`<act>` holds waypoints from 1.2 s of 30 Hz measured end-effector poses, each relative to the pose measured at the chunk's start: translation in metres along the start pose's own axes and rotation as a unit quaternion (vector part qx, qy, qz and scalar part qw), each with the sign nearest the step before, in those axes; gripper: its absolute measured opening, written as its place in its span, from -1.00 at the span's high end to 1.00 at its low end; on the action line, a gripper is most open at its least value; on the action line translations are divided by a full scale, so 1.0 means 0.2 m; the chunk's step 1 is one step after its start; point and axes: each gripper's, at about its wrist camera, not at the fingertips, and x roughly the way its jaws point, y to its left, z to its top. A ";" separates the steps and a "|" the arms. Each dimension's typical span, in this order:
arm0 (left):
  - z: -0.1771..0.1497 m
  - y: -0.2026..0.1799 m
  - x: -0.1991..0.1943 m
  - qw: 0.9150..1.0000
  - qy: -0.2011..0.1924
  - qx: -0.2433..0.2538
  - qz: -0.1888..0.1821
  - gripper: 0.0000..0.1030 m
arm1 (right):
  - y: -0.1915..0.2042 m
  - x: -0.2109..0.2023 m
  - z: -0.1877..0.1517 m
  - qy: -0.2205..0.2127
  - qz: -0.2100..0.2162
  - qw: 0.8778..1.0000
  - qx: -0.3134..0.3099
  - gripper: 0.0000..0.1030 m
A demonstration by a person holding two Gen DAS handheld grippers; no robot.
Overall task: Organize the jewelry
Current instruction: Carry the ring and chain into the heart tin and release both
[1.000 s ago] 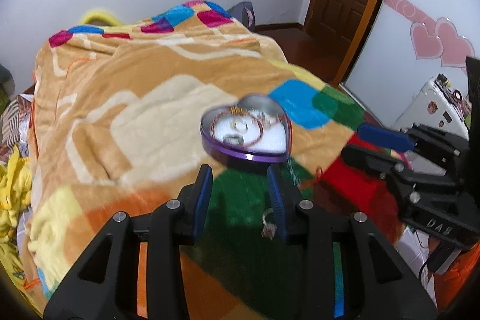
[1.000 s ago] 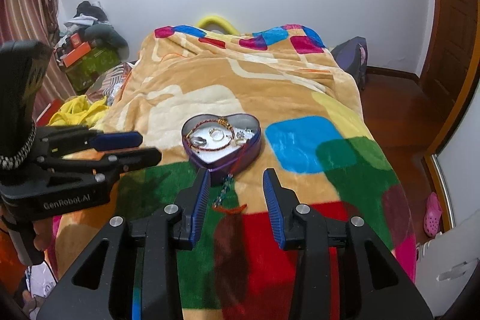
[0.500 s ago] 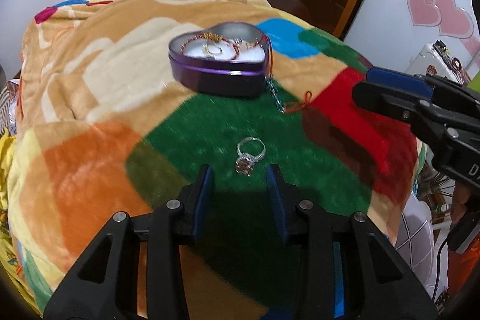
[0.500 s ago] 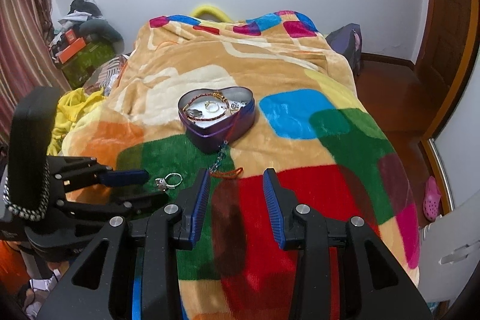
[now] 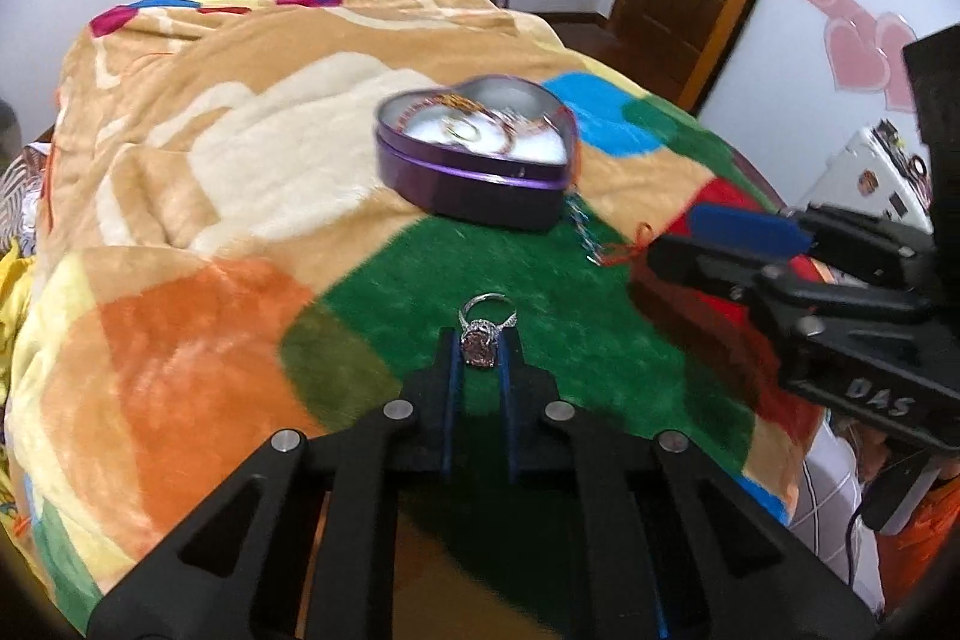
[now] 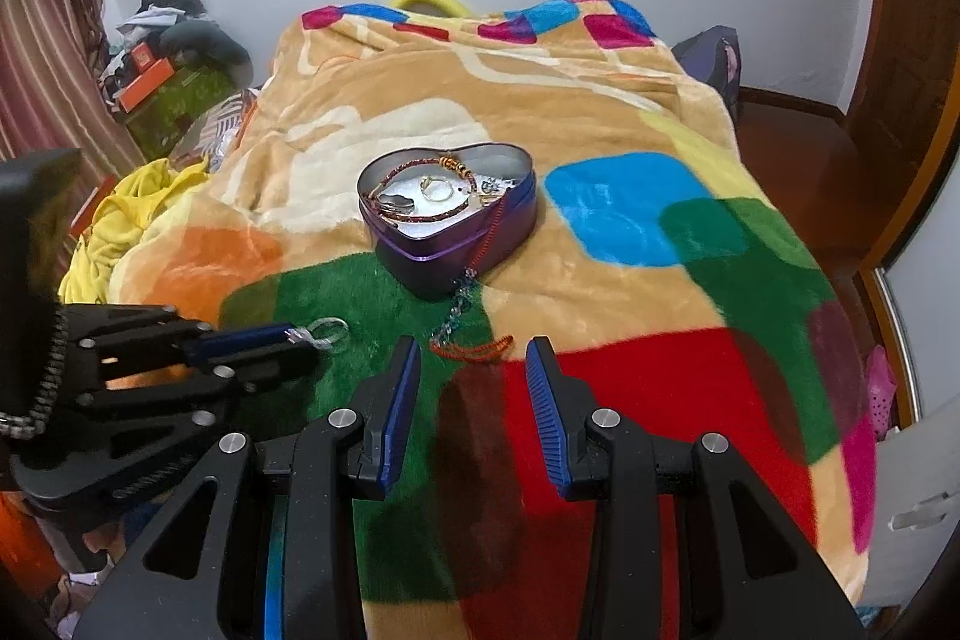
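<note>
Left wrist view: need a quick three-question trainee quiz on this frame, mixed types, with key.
1. True or false: the left tool is shut on the ring.
2. Multiple choice: the heart-shaped tin is A) lidded B) open with jewelry inside C) upside down.
3. Fill in: the ring is over the ____ patch of the blanket.

Key: 1 true, the pads pinch its stone end. 2 B. 3 green. The right tool is open, holding nothing.

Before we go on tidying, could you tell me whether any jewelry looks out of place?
Yes: a red cord and chain trails over the rim of the heart-shaped tin onto the blanket instead of lying inside.
</note>
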 end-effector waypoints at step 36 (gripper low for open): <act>0.18 0.09 -0.15 0.998 -0.060 -0.019 0.002 0.81 | 0.05 -0.10 0.20 -0.087 0.000 0.996 -0.019 0.87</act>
